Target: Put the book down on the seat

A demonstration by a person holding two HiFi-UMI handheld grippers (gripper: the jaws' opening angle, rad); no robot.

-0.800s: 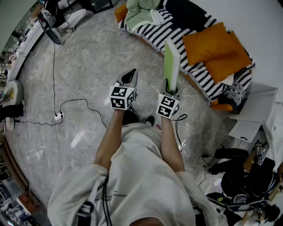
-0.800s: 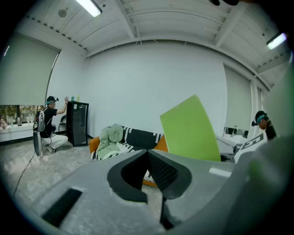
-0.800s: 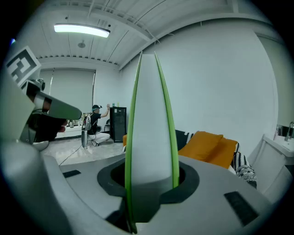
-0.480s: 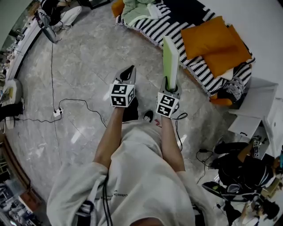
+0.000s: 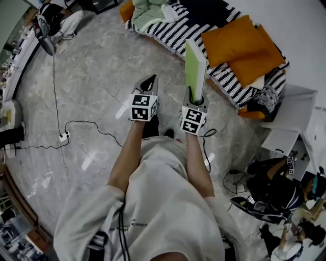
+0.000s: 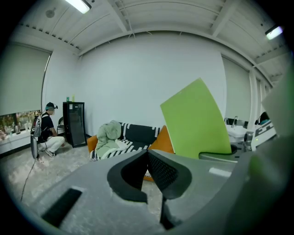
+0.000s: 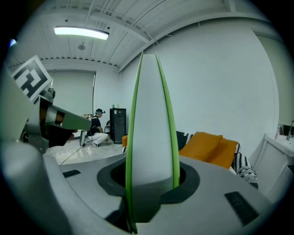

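Carrying the green book (image 5: 195,69) upright, lower edge clamped in the right gripper (image 5: 195,100), the person stands short of the sofa's (image 5: 175,36) front edge. I'd say step closer, tip it flat & lower it onto bare striped seat btwn the green blanket (image 5: 153,10) at the left end and the orange cushions (image 5: 239,46) toward the right end. Left gripper (image 5: 151,80) is closed w/ nothing in it, just beside the right; a cable (image 5: 86,122) & power strip (image 5: 63,136) lie off left and a white cabinet (image 5: 293,120) sits past the sofa's right end, so the path looks clear and only the cushions crowd the seat.
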